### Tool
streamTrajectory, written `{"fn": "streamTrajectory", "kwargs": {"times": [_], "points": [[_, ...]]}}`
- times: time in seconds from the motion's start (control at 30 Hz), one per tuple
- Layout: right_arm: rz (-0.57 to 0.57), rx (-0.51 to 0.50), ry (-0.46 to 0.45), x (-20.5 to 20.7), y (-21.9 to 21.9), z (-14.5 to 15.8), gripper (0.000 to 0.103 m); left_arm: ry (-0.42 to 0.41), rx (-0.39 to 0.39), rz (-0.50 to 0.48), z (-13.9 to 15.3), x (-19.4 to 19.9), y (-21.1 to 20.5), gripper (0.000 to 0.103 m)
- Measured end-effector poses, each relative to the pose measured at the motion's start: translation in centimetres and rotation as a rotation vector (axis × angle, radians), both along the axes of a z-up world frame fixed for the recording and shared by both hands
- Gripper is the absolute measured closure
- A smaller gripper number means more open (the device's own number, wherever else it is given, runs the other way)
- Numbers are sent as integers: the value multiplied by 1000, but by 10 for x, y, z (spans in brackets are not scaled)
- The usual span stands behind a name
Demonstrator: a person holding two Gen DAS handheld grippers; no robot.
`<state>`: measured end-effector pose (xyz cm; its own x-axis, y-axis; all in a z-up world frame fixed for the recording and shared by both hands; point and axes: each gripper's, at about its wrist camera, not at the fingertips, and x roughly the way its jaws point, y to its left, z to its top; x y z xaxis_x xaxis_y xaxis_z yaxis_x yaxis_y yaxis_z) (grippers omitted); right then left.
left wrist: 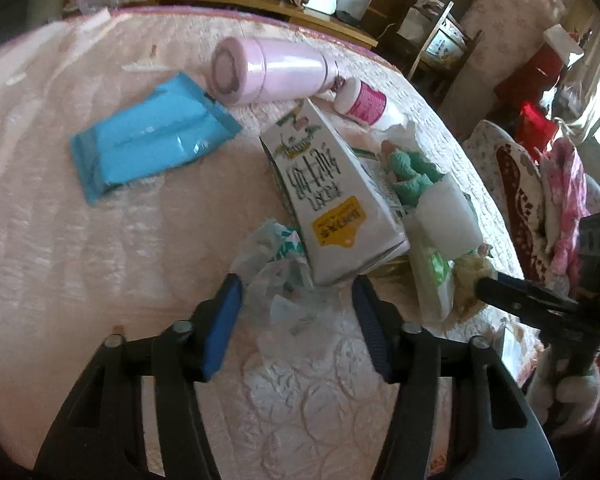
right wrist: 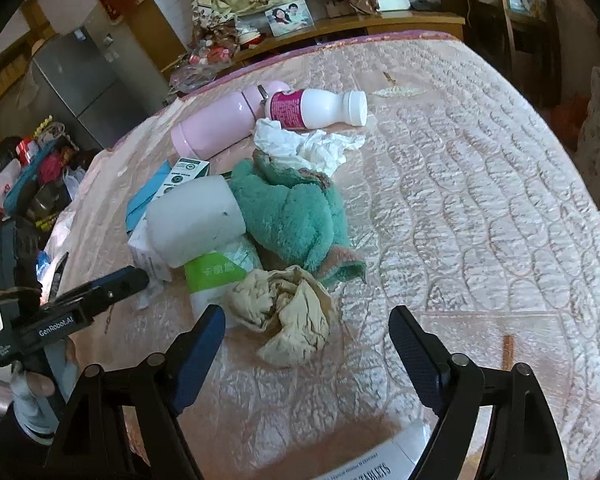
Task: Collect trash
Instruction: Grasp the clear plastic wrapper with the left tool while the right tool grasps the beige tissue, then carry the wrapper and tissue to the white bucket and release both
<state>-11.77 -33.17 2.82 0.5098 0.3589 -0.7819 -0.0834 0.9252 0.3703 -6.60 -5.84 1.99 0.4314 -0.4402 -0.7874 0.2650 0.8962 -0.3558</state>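
While both jaws hang open, left gripper [left wrist: 298,312] nears crumpled plastic wrapper [left wrist: 278,264], right gripper [right wrist: 306,340] nears beige paper wad [right wrist: 288,316]; next, close.

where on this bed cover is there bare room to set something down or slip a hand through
Free: the wide quilted stretch right of the teal cloth and white bottle, and the patch left of the blue packet. Crowded: the middle, where milk carton, crumpled tan paper and tissue lie packed together.
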Motion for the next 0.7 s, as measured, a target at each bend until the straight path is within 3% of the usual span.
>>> {"fn": "streamTrajectory", "kwargs": {"times": [0.07, 0.13, 0.2, 0.7], "points": [[22, 30, 18, 2, 3, -5, 61, 7, -2, -4, -3, -2, 0, 65], [39, 26, 15, -1, 7, -5, 70, -9, -9, -11, 0, -7, 1, 77], [63, 1, -10, -7, 10, 0, 75, -7, -5, -9, 4, -12, 5, 80], [74, -24, -114, -50, -7, 37, 76, -74, 15, -53, 43, -65, 14, 86]]}}
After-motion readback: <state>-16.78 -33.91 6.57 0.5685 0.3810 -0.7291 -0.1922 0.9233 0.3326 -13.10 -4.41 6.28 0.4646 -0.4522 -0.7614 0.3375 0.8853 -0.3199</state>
